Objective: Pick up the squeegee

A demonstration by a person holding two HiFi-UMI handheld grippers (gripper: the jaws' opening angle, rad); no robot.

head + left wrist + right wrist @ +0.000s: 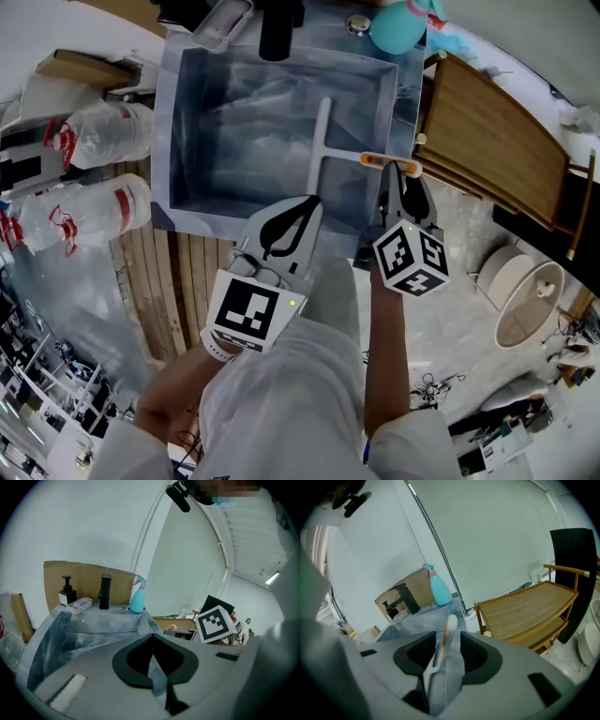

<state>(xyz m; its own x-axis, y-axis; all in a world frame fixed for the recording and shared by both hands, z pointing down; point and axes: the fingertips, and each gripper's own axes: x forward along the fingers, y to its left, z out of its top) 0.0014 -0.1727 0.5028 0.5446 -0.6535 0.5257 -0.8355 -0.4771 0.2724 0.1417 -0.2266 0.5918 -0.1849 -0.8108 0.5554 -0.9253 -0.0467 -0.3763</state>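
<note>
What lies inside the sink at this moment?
Inside the sink lies a white squeegee, its orange-edged blade end between the open jaws of the right gripper. Crinkled clear film lines the basin. The left gripper hides part of the near wall.

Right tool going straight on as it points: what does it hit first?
The squeegee: its orange-edged blade sits edge-on in line with the gap between the right tool's open jaws. It is probably close, though depth is unclear.

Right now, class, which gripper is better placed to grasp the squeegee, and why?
Right. The right gripper has open jaws straddling the squeegee; the left gripper is shut and empty.
</note>
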